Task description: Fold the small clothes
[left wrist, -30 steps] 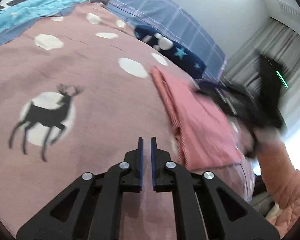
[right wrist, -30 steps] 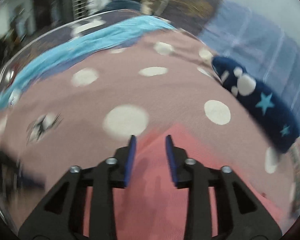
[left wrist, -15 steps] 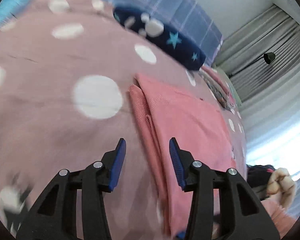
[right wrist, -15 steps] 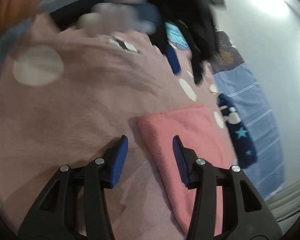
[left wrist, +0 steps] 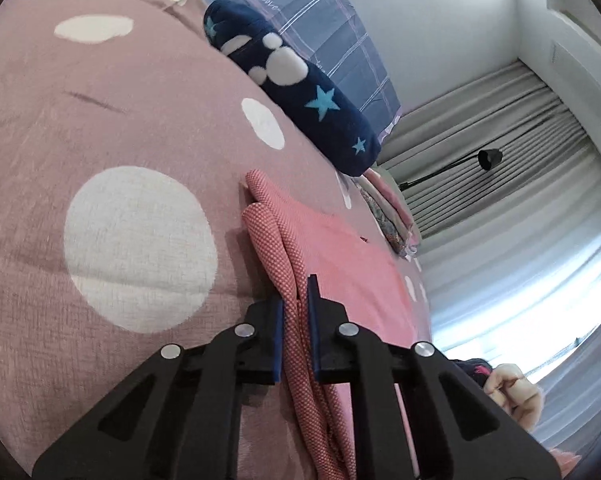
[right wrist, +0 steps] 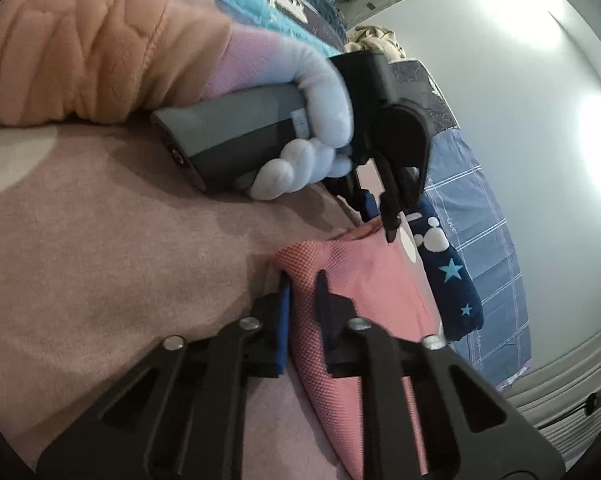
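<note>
A pink knit garment [left wrist: 340,248] lies folded on the mauve dotted bedspread [left wrist: 100,120]. My left gripper [left wrist: 296,292] has its jaws closing on the garment's thick folded left edge, with the blue pads pressing the fabric. In the right wrist view the same garment [right wrist: 364,272] has its near corner between the closing jaws of my right gripper [right wrist: 302,280], pads against the cloth. Farther along that edge a gloved hand [right wrist: 320,92] holds the left gripper [right wrist: 380,216] down on the garment.
A navy pillow with stars [left wrist: 300,92] lies just beyond the garment, against a blue checked sheet [left wrist: 332,20]. Folded clothes [left wrist: 388,216] sit at the far bed edge by grey curtains [left wrist: 500,140]. An orange fleece sleeve [right wrist: 80,40] crosses above the bedspread.
Both grippers stood open astride the garment's edge half a second ago and have now closed on it. The left hand came in close beside the right gripper.
</note>
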Demonstrator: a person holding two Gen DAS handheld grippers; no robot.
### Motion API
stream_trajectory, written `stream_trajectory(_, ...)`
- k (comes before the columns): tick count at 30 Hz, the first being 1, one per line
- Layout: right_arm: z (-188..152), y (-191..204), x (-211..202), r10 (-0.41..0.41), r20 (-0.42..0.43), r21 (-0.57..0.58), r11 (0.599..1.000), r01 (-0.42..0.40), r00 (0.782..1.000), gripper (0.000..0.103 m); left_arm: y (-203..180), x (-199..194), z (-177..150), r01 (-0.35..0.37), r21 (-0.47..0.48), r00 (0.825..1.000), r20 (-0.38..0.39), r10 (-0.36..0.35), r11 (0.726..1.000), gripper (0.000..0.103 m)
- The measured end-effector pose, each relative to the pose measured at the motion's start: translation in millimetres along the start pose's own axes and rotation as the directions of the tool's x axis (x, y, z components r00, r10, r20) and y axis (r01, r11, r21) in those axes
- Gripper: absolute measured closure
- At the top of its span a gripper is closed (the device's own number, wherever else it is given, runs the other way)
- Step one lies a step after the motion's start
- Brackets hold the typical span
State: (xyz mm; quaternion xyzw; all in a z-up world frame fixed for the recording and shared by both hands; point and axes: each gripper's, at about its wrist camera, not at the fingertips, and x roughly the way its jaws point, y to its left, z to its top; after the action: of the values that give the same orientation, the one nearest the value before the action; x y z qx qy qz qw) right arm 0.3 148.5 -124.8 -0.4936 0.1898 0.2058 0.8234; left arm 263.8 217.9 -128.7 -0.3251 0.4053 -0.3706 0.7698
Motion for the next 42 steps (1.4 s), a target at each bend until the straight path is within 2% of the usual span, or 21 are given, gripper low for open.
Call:
stream_trajectory(7, 1, -33, -19, 0.102, 0.057, 0.170, 0.979, -0.110, 0.993, 0.099, 0, -3, -1, 0.009, 0.009, 1.000, 0.023, -0.009, 1.000, 0.094)
stream_trajectory(10, 3, -19, -27, 0.131, 0.065, 0.119, 0.983, -0.138, 0.989, 0.103, 5, -2, 0, 0.030, -0.008, 0.999, 0.020, -0.030, 1.000, 0.094)
stream_trajectory(11, 3, -10, -32, 0.088, 0.077, 0.075, 0.993, -0.093, 0.993, 0.101, 6, -3, 0, 0.038, -0.009, 0.999, 0.020, -0.038, 0.999, 0.093)
stream_trajectory(12, 3, -3, -39, 0.059, 0.086, 0.054, 0.997, -0.064, 0.995, 0.098, 7, -4, 0, 0.046, -0.010, 0.999, 0.020, -0.046, 0.999, 0.093)
stream_trajectory(13, 1, 1, -42, 0.032, 0.091, 0.033, 0.999, -0.035, 0.995, 0.085, 8, -4, 0, 0.054, -0.013, 0.998, 0.020, -0.054, 0.998, 0.093)
stream_trajectory(14, -1, 2, -44, 0.008, 0.085, 0.020, 1.000, -0.009, 0.996, 0.067, 8, -4, 0, 0.058, -0.015, 0.998, 0.019, -0.058, 0.998, 0.093)
stream_trajectory(15, -2, 2, -43, -0.004, 0.067, 0.015, 1.000, 0.003, 0.998, 0.061, 9, -4, 0, 0.063, -0.016, 0.998, 0.016, -0.063, 0.998, 0.093)
stream_trajectory(16, -3, 2, -38, -0.004, 0.032, 0.012, 1.000, 0.004, 0.999, 0.059, 9, -4, 0, 0.065, -0.017, 0.998, 0.014, -0.064, 0.998, 0.093)
stream_trajectory(20, -4, 4, -19, -0.030, -0.061, 0.020, 0.999, 0.031, 0.998, 0.059, 5, -2, -1, 0.041, 0.008, 0.999, 0.008, -0.041, 0.999, 0.092)
stream_trajectory(24, 10, 9, 3, -0.136, -0.098, -0.014, 0.991, 0.135, 0.986, 0.058, 3, 0, -1, 0.027, 0.017, 1.000, 0.003, -0.027, 1.000, 0.092)
stream_trajectory(28, 19, 19, 24, -0.145, -0.089, -0.034, 0.989, 0.142, 0.985, 0.089, 4, 0, -2, 0.034, 0.013, 0.999, 0.004, -0.034, 0.999, 0.092)
stream_trajectory(30, 18, 16, 21, -0.124, -0.072, 0.000, 0.992, 0.124, 0.990, 0.094, 5, -3, -2, 0.038, 0.009, 0.999, 0.020, -0.038, 0.999, 0.094)
stream_trajectory(32, 14, 3, 6, -0.047, -0.033, 0.078, 0.996, 0.050, 0.998, 0.099, 9, -9, -1, 0.023, -0.019, 0.997, 0.078, -0.021, 1.000, 0.098)
stream_trajectory(35, 11, 6, 2, -0.042, -0.042, 0.061, 0.997, 0.044, 0.998, 0.099, 18, -13, 1, 0.043, -0.059, 0.994, 0.103, -0.037, 0.997, 0.099)
stream_trajectory(38, 8, 3, 0, -0.039, -0.038, 0.077, 0.996, 0.042, 0.999, 0.097, 14, -14, 1, 0.053, -0.037, 0.994, 0.101, -0.049, 0.998, 0.099)
stream_trajectory(39, 8, 0, -7, -0.040, -0.018, 0.094, 0.995, 0.041, 0.999, 0.094, 13, -13, 1, 0.058, -0.031, 0.994, 0.094, -0.055, 0.998, 0.096)
stream_trajectory(41, 8, -3, -13, -0.034, -0.016, 0.110, 0.993, 0.035, 0.999, 0.079, 12, -9, 0, 0.066, -0.032, 0.996, 0.065, -0.064, 0.997, 0.083)
stream_trajectory(42, 5, -2, -15, -0.027, -0.026, 0.109, 0.994, 0.030, 0.999, 0.075, 10, -8, 0, 0.072, -0.023, 0.996, 0.058, -0.070, 0.997, 0.077)
